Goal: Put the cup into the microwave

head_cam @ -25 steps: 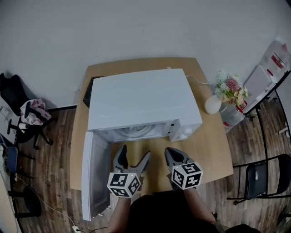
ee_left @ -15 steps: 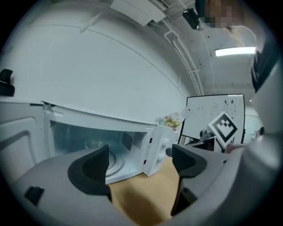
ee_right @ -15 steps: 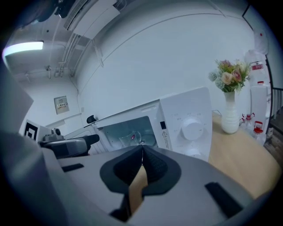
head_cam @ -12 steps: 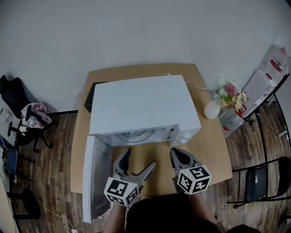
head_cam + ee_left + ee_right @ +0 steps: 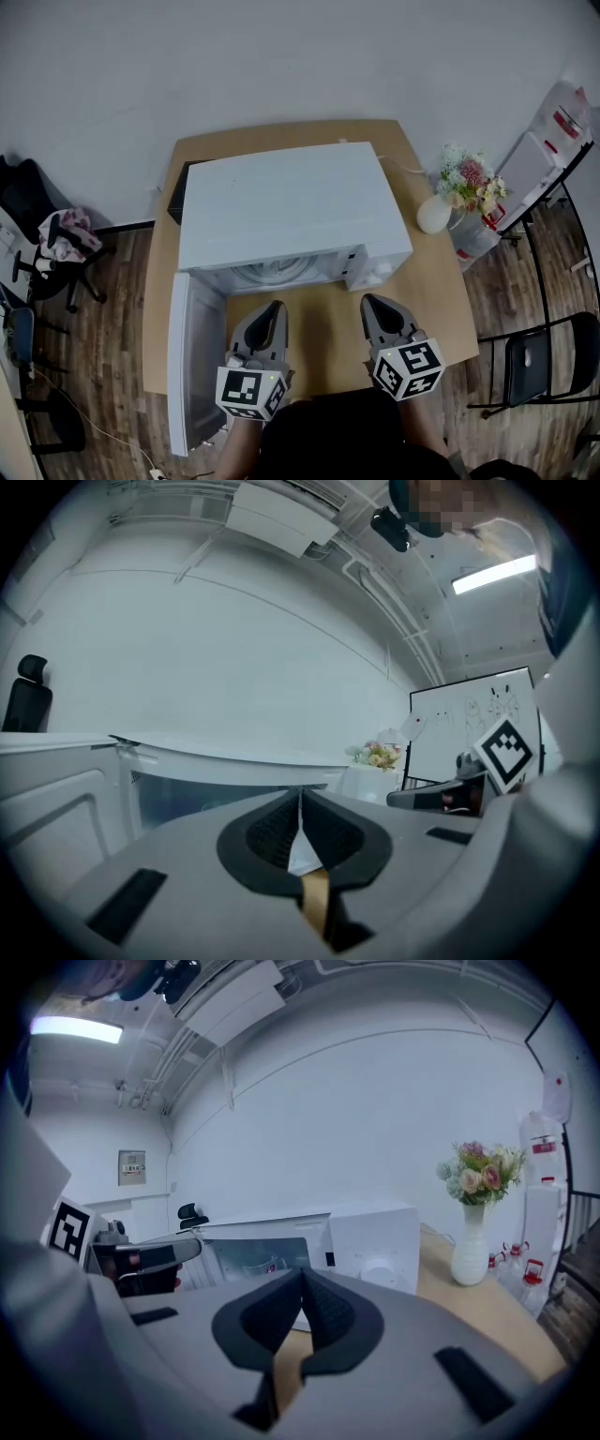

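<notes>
Before the microwave [image 5: 291, 206], left gripper [image 5: 272, 307]: jaws have just closed, tips together, nothing between them.
Right gripper [image 5: 373, 302]: jaws pressed together and empty, near the left one, both pointing at the oven's open front.
Cup [image 5: 258, 1265]: clear, standing inside the cavity, seen from the right gripper view.
Microwave: white, on the wooden table [image 5: 431, 291], door [image 5: 192, 356] swung wide to the left.
Vase of flowers [image 5: 436, 214]: on the table's right side, apart from the microwave.

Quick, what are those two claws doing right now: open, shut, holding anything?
Left claw: closed, has just been closing, nothing between its jaws.
Right claw: closed, empty.
</notes>
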{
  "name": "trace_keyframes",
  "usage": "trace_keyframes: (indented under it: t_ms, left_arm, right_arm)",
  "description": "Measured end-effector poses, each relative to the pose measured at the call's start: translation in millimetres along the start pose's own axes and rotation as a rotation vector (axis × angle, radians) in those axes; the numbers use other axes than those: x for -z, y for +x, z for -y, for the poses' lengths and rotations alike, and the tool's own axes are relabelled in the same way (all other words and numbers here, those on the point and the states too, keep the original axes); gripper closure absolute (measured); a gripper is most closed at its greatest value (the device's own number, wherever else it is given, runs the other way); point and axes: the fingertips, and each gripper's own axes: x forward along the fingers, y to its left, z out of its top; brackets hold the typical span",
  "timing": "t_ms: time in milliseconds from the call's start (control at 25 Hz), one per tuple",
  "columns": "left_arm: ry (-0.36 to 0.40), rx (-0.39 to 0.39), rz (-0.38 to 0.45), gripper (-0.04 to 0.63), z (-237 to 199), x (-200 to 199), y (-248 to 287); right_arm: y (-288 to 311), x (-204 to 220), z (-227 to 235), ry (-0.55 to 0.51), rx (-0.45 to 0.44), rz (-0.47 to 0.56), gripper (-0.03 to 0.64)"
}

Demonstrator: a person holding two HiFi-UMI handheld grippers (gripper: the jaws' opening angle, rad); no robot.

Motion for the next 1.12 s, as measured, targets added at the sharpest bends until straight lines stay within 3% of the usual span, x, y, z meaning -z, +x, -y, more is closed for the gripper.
trace_keyframes:
  t_ms: [200, 1120]
  left_arm:
    - [-0.044, -0.020, -0.032, 0.592, -7, 10, -2]
    - [-0.065, 0.003, -0.145, 0.592, -12, 38, -6]
  right_arm:
    - [-6, 3, 6, 0.048, 0.000, 0.037, 0.624]
    - [-20, 7, 20, -0.002, 0.028, 0.036, 0.624]
